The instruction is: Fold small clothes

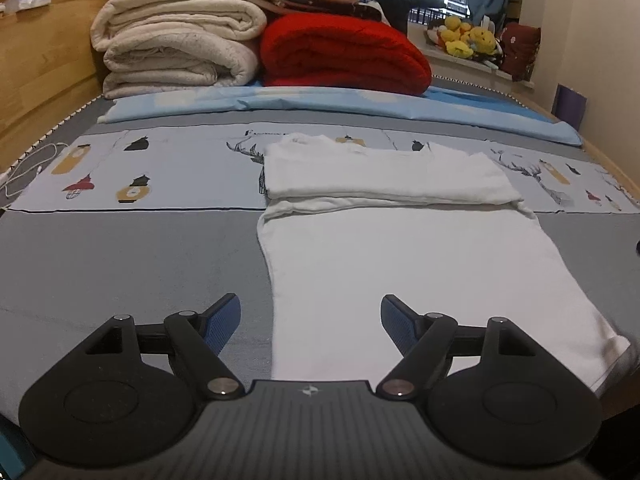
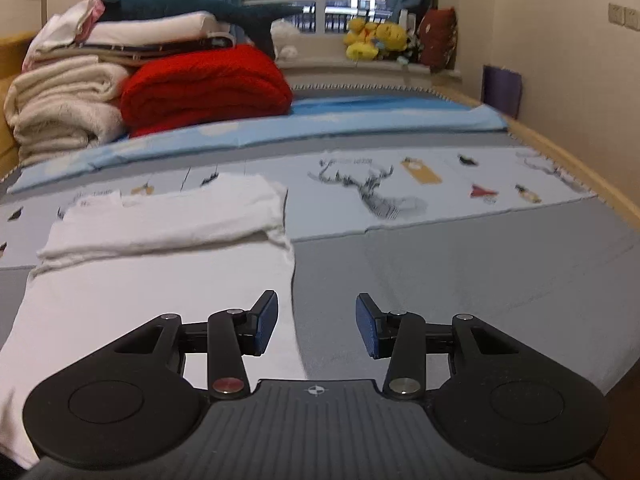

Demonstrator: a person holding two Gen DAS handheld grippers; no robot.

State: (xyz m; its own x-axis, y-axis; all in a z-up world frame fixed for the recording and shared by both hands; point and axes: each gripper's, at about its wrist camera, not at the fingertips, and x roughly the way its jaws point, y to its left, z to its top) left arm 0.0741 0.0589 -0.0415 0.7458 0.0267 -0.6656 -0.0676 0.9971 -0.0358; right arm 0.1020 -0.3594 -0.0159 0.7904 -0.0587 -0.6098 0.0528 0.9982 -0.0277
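Flanking the half-folded white shirt (image 1: 400,248) on the bed (image 1: 120,260), both grippers' jaws open, empty; red blanket (image 1: 344,56) beyond.

A partly folded shirt (image 1: 400,248) lies on the bed (image 1: 140,264), before stacked blankets (image 1: 256,44).

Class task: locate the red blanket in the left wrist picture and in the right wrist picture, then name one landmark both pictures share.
Left wrist: red blanket, upper centre, right of the cream blankets.
Right wrist: red blanket, upper left, again right of the cream blankets.
Shared landmark: yellow plush toys by the window.
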